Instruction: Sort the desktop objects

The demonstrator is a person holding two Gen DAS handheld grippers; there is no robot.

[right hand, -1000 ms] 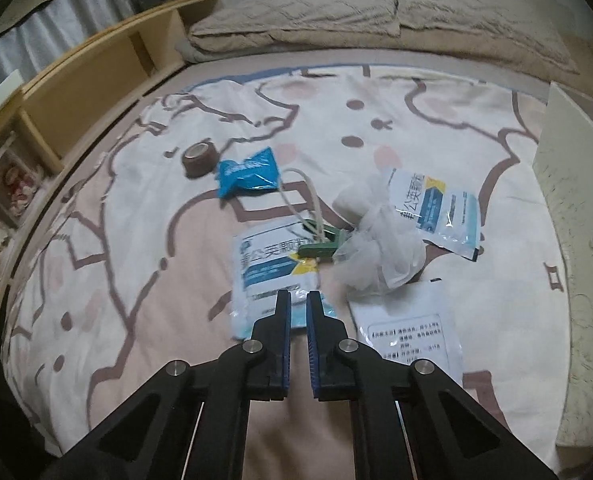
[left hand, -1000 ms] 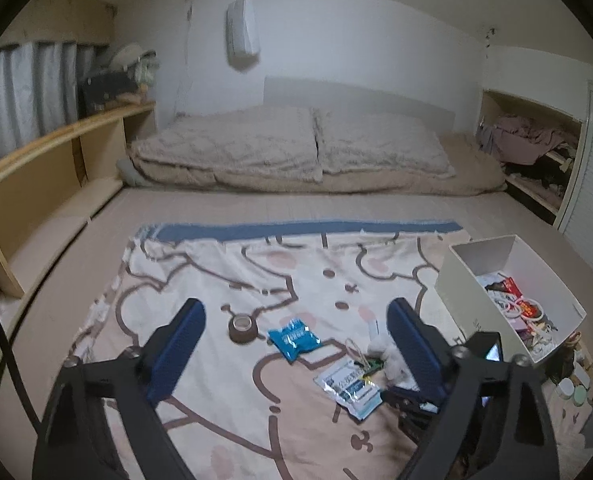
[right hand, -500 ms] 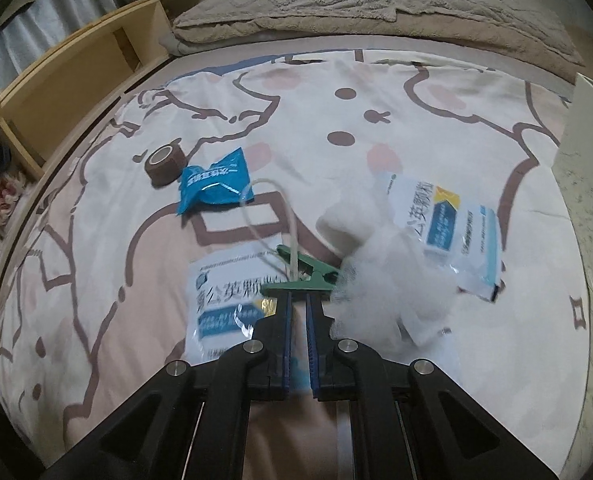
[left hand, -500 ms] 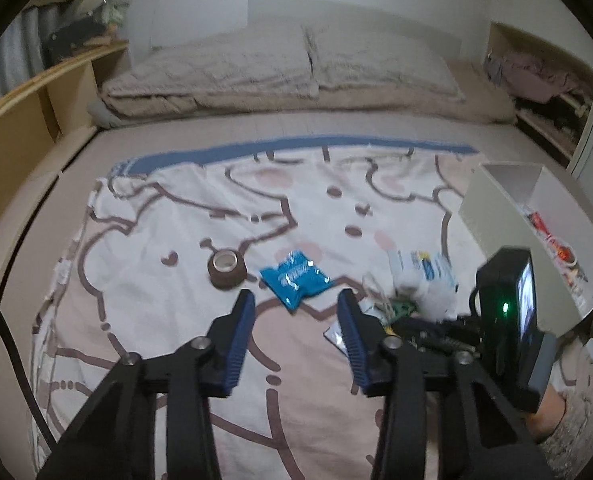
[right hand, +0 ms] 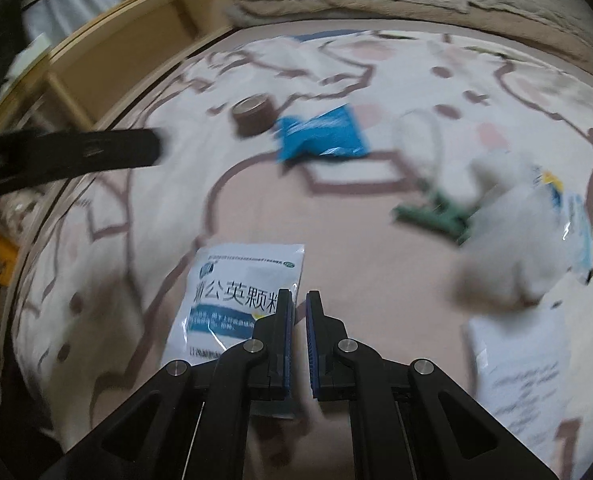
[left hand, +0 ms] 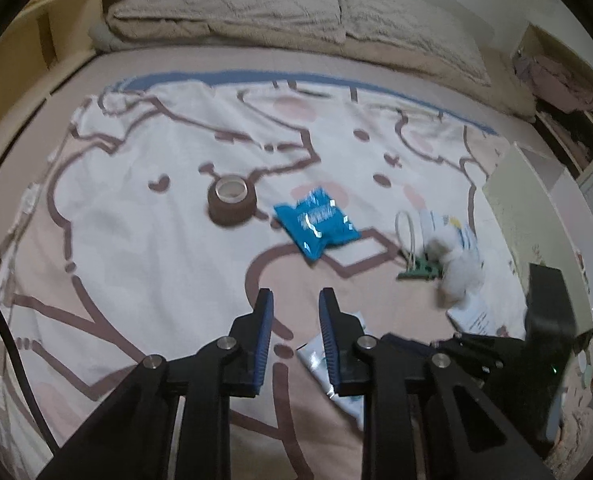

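Both claws hang low over a cartoon-printed blanket [left hand: 144, 264] spread on a bed, where the loose items lie scattered.

The left claw [left hand: 295, 300] has its blue-padded fingers parted by a modest gap with nothing between them — only blanket shows through. Ahead of it and a little to its right lies a blue snack packet [left hand: 316, 226], and to the left of that packet stands a brown roll of tape [left hand: 232, 199], flat on its side with the core facing up. Farther right, a green clip [left hand: 420, 270] touches a white fluffy wad [left hand: 460, 270], with a thin looped cord [left hand: 406, 232] rising just behind the clip. A white box [left hand: 536, 216] stands at the right edge of the blanket.

The right claw [right hand: 300, 300] has its fingers drawn nearly together, a narrow slit left between them, gripping nothing. It sits over the right edge of a white-and-blue sachet [right hand: 236, 296] printed with Chinese characters — whether the left finger touches the sachet cannot be told. A printed paper sheet [right hand: 520, 360] lies to the right, and a second sachet [right hand: 568, 216] peeks out behind the fluffy wad. Much of this view is blurred.
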